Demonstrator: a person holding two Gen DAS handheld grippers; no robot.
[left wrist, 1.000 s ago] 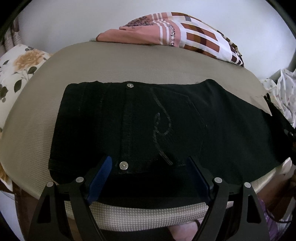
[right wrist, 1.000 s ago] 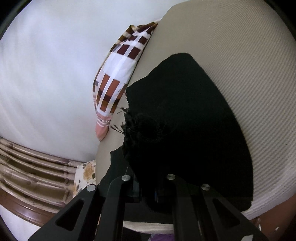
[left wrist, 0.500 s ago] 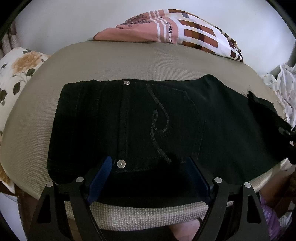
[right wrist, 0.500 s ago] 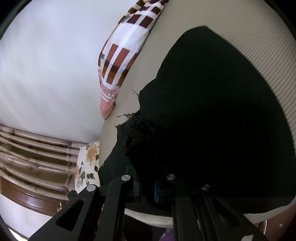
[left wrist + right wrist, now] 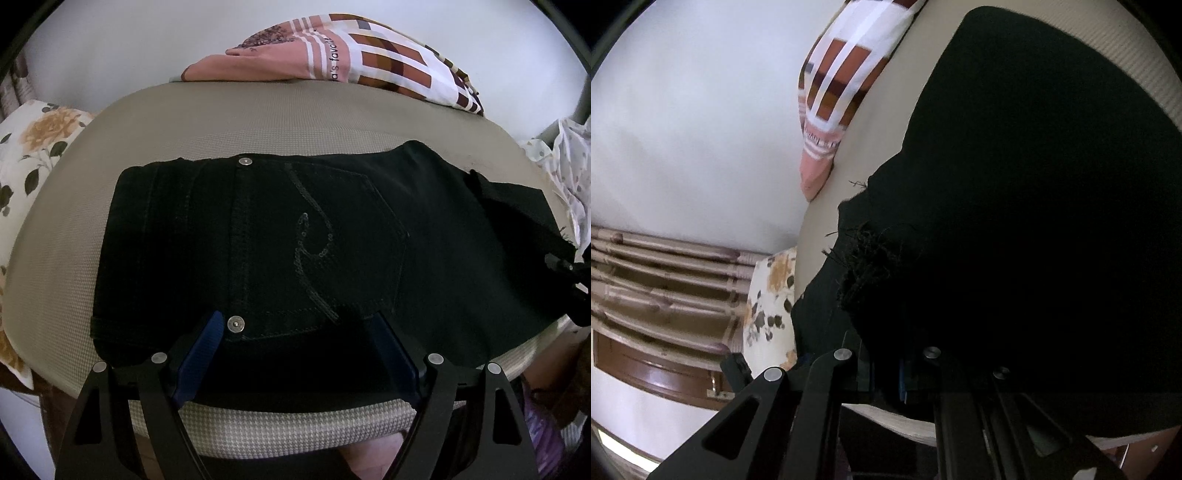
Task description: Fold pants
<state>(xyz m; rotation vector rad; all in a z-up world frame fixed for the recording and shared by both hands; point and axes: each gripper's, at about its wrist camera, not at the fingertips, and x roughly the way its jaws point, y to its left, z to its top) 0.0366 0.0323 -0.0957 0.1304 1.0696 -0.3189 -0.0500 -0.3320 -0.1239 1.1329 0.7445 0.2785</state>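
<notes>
Black pants [image 5: 314, 240] lie flat on a beige padded surface [image 5: 258, 122], back pocket with a sequin swirl facing up. My left gripper [image 5: 297, 321] stands open and wide, its blue-padded fingers [image 5: 207, 343] resting on the near edge of the pants. In the right wrist view my right gripper [image 5: 886, 362] is shut on the frayed leg hem [image 5: 871, 254], and the lifted leg [image 5: 1034, 184] drapes over the fingers and hides their tips. That gripper [image 5: 569, 266] shows at the right edge of the left wrist view, with the leg end doubled over the pants.
A pink, white and brown patterned cloth [image 5: 351, 55] lies at the far edge of the surface by a white wall. A floral pillow [image 5: 33, 147] sits at the left, a dotted white cloth [image 5: 569, 166] at the right. Wooden furniture [image 5: 665, 295] stands beyond the pillow.
My right gripper has carried the leg hem across over the rest of the pants; the folded leg end now reaches further in from the right. The left gripper has stayed put.
</notes>
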